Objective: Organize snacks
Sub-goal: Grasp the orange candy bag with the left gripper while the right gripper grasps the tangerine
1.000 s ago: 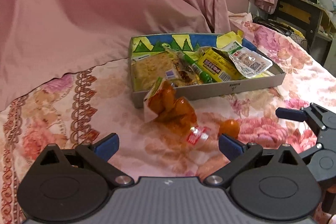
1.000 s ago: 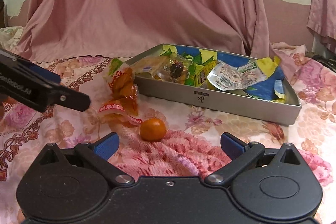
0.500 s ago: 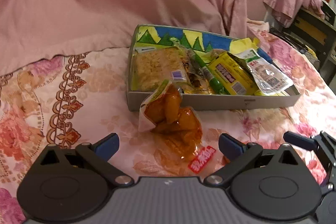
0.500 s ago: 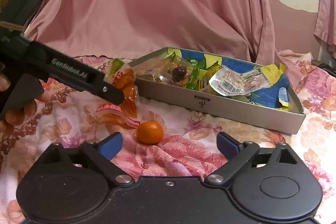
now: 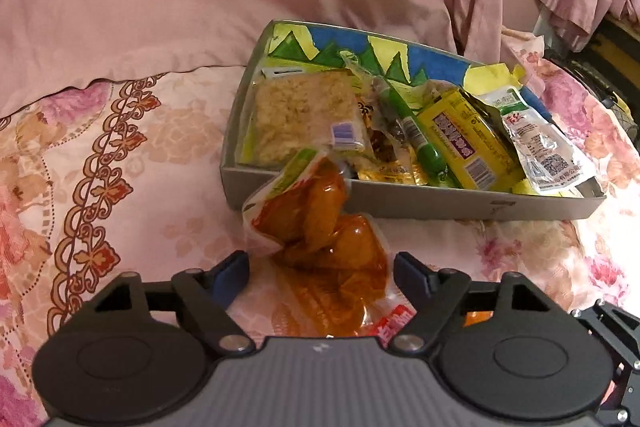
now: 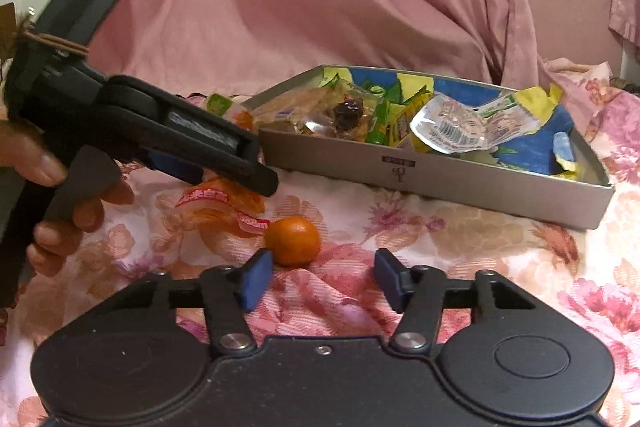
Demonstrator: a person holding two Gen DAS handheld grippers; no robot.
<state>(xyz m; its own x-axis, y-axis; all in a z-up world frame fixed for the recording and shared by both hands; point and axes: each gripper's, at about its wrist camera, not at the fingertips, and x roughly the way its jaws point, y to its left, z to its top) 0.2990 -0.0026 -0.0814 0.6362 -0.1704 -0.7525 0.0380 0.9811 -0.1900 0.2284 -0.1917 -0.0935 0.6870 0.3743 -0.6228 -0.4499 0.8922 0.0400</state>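
I had the left hand-held gripper (image 5: 320, 277) tipped steeply down over the orange snack pouch (image 5: 320, 239), which lay on the floral bedspread (image 5: 120, 167) just ahead of its fingers and leaned against the near wall of the snack tray (image 5: 440, 201); its jaws were closing with the pouch's lower end between them, but the blue pads (image 5: 230, 277) stood clear of the film, so nothing was gripped yet; I judged the pouch soft, light and slick, its lumpy filling likely to shift, so the flat sealed edge by the red label seemed the surest place to pinch. The right hand-held gripper (image 6: 320, 279) pointed down at a shallower slant, and the small orange fruit (image 6: 293, 241) sat just beyond its left pad (image 6: 256, 281), slightly left of centre; these jaws were closing too, empty, touching nothing; the fruit looked firm, smooth and apt to roll on the rumpled cloth, so I reckoned it wanted a hold square across its middle. From the right wrist view, the person's hand (image 6: 60, 195) curled round the left tool's handle, that tool angled down toward the pouch; the tray lay beyond both, already crowded with packets.
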